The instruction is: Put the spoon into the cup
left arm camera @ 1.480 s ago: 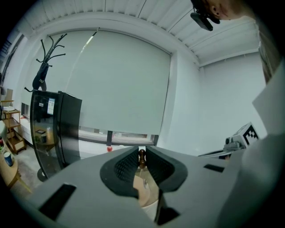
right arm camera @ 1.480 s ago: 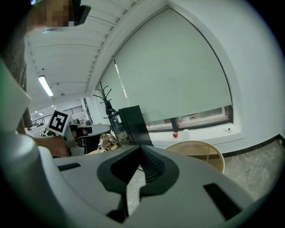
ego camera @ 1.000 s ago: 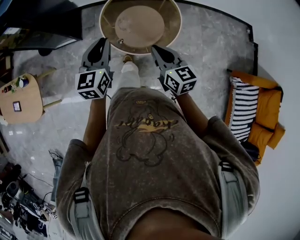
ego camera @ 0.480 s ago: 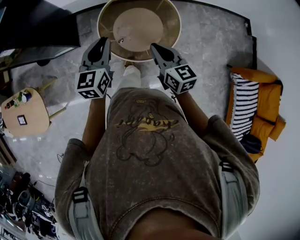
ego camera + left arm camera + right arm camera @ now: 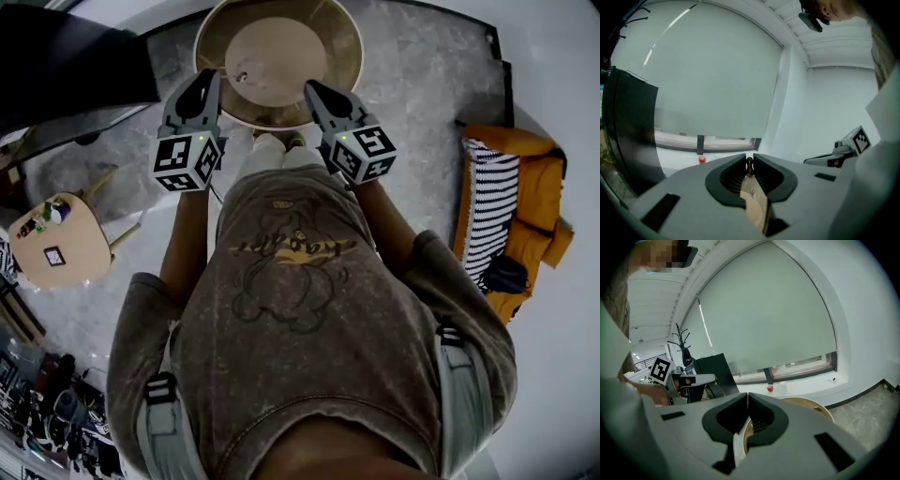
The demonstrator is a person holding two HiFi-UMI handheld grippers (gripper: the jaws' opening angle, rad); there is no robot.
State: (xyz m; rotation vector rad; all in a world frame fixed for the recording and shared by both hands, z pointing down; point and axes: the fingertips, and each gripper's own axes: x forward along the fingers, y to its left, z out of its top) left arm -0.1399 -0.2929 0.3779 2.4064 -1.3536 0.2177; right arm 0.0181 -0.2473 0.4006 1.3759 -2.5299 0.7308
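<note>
Head view, item one: round table, tan top inside a raised rim, directly ahead of both sets of fingertips; its near edge lies just under them.

Item two: small object on the table top, ahead of the tips, between the two grippers and nearer the left one; pale glint on a dark body; too small to tell whether it is cup, spoon or both; judged the task's thing, since nothing else shows on the table.

Item three: left gripper, aimed forward and slightly down; in its own view the fingers stand a narrow slit apart; a dark-brown nub shows in the slit at the very tips; whether it is nipped there or merely seen beyond cannot be settled; no spoon handle projects from it.

Item four: right gripper, aimed likewise; fingers pressed together at the tips, nothing between them; table rim visible beyond and below.

Judgement: both are held level and side by side as a ready posture facing the table; pick-up not yet begun.
</note>
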